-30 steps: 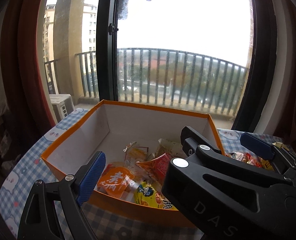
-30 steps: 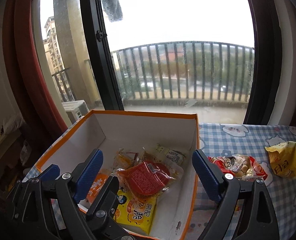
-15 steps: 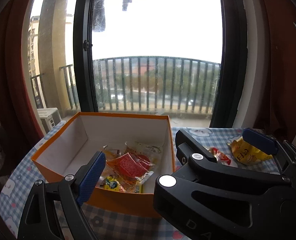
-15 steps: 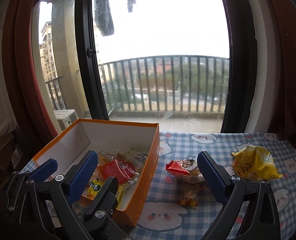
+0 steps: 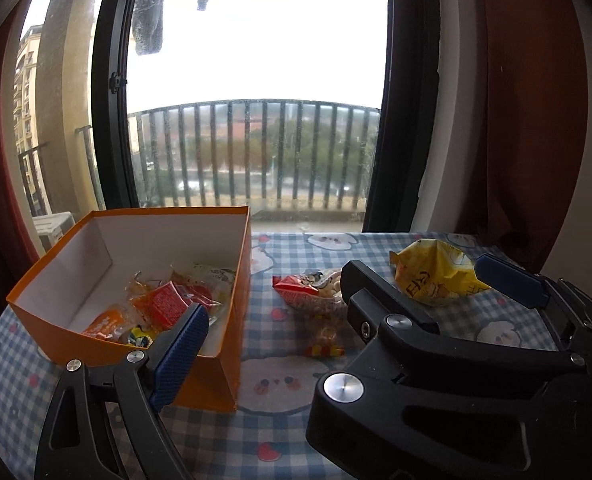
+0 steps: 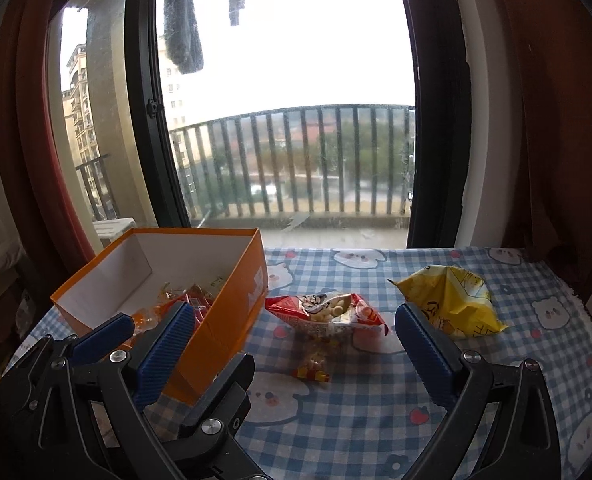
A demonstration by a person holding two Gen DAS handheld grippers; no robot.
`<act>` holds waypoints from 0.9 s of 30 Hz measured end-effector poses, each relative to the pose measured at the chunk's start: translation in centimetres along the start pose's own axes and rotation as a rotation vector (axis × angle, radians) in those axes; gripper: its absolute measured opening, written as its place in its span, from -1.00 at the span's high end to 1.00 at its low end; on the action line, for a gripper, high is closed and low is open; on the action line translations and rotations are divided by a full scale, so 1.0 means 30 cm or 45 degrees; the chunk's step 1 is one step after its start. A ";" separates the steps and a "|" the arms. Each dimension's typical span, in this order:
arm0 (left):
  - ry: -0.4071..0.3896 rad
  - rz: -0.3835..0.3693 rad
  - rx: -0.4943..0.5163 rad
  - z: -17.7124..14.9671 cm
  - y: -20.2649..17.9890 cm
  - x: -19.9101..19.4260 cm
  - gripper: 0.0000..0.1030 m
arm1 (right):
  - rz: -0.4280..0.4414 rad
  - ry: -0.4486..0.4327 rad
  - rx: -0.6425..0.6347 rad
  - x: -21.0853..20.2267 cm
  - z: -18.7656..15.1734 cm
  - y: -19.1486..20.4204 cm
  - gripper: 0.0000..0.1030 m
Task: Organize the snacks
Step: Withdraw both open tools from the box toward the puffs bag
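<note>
Both grippers hang wide open, nothing between the jaws: right gripper (image 6: 296, 344) over the red snack bag (image 6: 327, 314) on the surface, yellow bag (image 6: 451, 304) beside it, orange box (image 6: 232, 304) left; left gripper (image 5: 343, 312) alongside.

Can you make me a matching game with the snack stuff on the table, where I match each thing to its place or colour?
Things:
1. orange box
2. yellow bag
3. red bag of little white balls
4. small candy

Places and colours:
A. crumpled, lying farthest to the right on the cloth
B. tiny, red and yellow, lying nearest the grippers
C. open on top, with snacks already inside
D. lying between the box and the yellow bag

Right pairs: 1-C, 2-A, 3-D, 4-B
</note>
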State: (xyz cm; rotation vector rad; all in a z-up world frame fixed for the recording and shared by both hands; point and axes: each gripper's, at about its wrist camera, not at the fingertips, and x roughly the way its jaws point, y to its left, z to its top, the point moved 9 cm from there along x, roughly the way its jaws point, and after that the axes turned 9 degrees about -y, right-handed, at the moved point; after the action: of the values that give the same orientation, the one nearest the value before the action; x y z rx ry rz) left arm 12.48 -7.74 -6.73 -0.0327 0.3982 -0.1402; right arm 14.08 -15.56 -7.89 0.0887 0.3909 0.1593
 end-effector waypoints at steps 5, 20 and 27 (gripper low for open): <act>-0.016 -0.003 0.061 -0.038 -0.072 0.021 -0.86 | -0.004 0.009 0.019 -0.003 -0.051 -0.072 -0.97; 0.152 -0.045 0.099 -0.202 -0.172 0.156 -0.90 | -0.033 0.102 0.034 0.068 -0.212 -0.227 -0.97; 0.240 0.005 0.099 -0.264 -0.148 0.225 -0.90 | 0.004 0.200 0.064 0.146 -0.290 -0.243 -0.97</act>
State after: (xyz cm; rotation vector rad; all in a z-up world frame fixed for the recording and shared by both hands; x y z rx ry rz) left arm 14.99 -13.13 -16.35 0.0585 0.5805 -0.1557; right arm 15.73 -21.49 -18.38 0.1268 0.5516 0.1603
